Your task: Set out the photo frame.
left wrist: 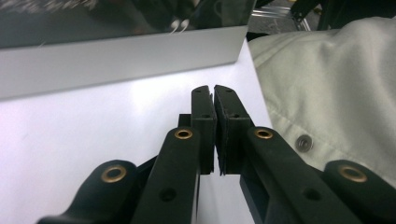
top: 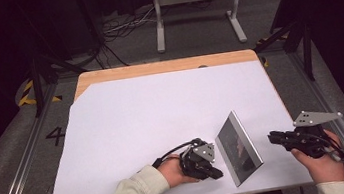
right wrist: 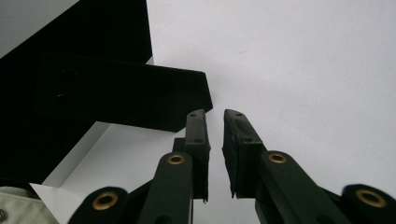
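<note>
Nearest the camera, at the table's six o'clock edge, the left gripper [top: 200, 162] rests clenched and empty, just left of a standing picture frame [top: 238, 148] with a silver rim and dark glass. That frame looks stiff, light, slippery and breakable, best gripped at its rim or rear stand. At four o'clock the right gripper [top: 286, 138] hovers slightly released on the white sheet [top: 162, 113], nothing between.
</note>
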Action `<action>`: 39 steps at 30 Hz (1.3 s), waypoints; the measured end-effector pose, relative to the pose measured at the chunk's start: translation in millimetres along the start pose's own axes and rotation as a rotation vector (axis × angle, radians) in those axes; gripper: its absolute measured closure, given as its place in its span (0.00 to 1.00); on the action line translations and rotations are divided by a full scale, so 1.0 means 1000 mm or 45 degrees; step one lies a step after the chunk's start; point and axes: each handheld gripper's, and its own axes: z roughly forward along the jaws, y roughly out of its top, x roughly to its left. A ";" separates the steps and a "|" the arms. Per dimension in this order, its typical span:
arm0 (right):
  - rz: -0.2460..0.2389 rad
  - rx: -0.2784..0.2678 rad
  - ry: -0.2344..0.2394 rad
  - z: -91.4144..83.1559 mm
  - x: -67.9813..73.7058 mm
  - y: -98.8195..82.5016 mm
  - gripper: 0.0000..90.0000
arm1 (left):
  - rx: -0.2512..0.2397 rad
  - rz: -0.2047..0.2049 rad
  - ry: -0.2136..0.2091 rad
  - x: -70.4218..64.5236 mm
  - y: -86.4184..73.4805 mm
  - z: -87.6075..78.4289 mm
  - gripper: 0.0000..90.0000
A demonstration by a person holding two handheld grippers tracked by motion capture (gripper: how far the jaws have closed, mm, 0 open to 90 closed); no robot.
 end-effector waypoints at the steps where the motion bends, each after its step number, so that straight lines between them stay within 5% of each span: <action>1: 0.001 -0.001 -0.002 0.000 0.000 0.000 0.88 | -0.003 -0.003 0.009 0.001 -0.002 -0.003 0.96; 8: 0.052 0.026 -0.018 -0.001 -0.001 0.006 0.88 | -0.070 -0.068 0.074 0.006 -0.017 -0.024 0.96; 13: 0.123 0.045 -0.001 -0.001 -0.003 0.009 0.85 | -0.056 -0.056 0.174 0.009 -0.024 -0.034 0.95; 22: 0.166 0.106 -0.008 -0.002 -0.002 0.019 0.84 | -0.117 -0.125 0.303 0.025 -0.043 -0.052 0.91; 32: 0.167 0.174 -0.034 -0.004 0.002 0.034 0.82 | -0.194 -0.235 0.394 0.036 -0.055 -0.062 0.88; 39: 0.198 0.202 -0.044 -0.008 0.001 0.044 0.82 | -0.220 -0.265 0.412 0.038 -0.059 -0.065 0.87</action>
